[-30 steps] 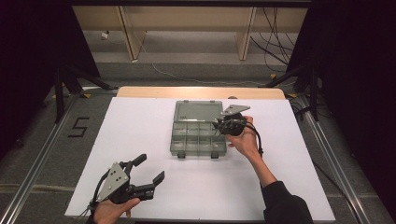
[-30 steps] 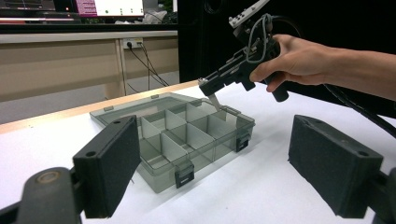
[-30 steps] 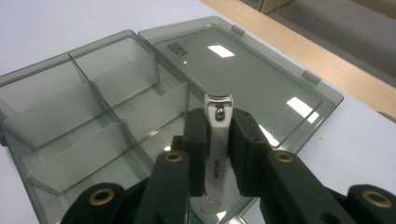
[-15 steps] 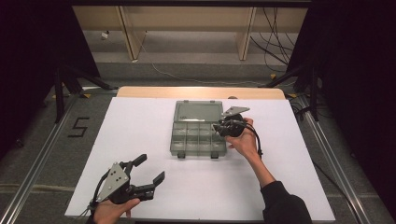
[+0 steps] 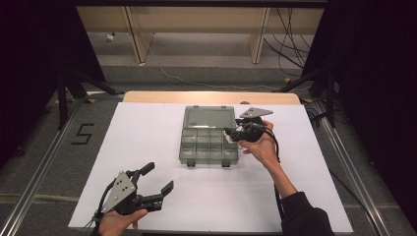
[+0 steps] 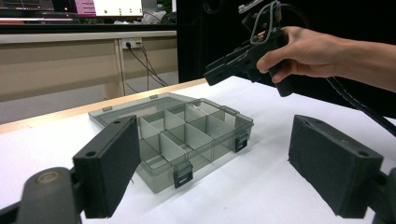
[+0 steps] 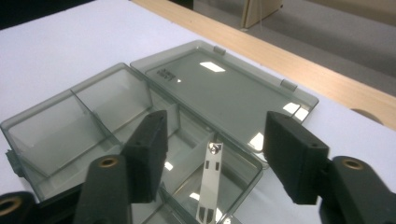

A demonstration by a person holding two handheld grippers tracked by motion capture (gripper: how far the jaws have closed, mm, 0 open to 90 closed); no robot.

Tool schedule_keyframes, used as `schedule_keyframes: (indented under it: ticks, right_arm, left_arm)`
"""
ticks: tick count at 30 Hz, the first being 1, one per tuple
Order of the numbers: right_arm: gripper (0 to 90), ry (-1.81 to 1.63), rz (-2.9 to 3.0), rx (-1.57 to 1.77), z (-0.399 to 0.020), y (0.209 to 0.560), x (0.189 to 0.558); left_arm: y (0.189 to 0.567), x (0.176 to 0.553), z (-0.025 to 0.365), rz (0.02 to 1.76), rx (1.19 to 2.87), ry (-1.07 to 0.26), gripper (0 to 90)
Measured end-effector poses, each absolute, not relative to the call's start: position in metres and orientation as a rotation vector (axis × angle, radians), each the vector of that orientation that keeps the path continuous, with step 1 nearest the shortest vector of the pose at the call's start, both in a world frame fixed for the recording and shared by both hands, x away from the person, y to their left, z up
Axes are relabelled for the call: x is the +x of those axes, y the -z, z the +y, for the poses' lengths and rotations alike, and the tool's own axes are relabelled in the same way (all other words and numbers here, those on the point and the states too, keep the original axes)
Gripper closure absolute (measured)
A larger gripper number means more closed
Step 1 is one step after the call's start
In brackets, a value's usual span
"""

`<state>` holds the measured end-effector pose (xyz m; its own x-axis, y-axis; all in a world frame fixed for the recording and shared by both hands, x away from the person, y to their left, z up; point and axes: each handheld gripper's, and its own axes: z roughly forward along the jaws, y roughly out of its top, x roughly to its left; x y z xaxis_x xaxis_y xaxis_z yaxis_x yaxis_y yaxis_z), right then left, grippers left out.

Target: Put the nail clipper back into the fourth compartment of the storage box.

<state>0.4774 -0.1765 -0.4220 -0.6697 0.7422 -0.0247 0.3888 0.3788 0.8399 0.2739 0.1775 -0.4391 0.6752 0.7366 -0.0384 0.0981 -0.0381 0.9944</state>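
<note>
Right hand-held gripper hovers over the right-hand compartments of the clear compartment box, which sits open near the middle of the bench, lid laid flat toward the far edge. Its jaws have just been opening; they stand apart, released. Between them, a thin metal strip lies in a compartment, untouched by the pads. Left hand-held gripper hangs near the bench's near-left corner, jaws wide, holding nothing.
</note>
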Motion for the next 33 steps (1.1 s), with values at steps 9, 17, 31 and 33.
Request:
schedule_keyframes:
  ticks: [9,17,31,33]
  right_arm:
    - [29.5,-1.281,2.186,0.942,-0.174,0.404,0.461]
    - [28.3,-1.327,2.176,0.913,-0.171,0.397,0.449]
    - [25.3,-1.395,2.156,0.875,-0.172,0.39,0.432]
    - [25.0,-1.401,2.152,0.868,-0.172,0.39,0.429]
  left_arm:
    - [0.439,0.274,0.178,0.718,1.542,-0.591,16.3]
    - [0.439,0.274,0.178,0.725,1.544,-0.59,16.3]
    - [0.439,0.274,0.178,0.724,1.542,-0.587,16.3]
    - [0.439,0.274,0.178,0.725,1.543,-0.587,16.3]
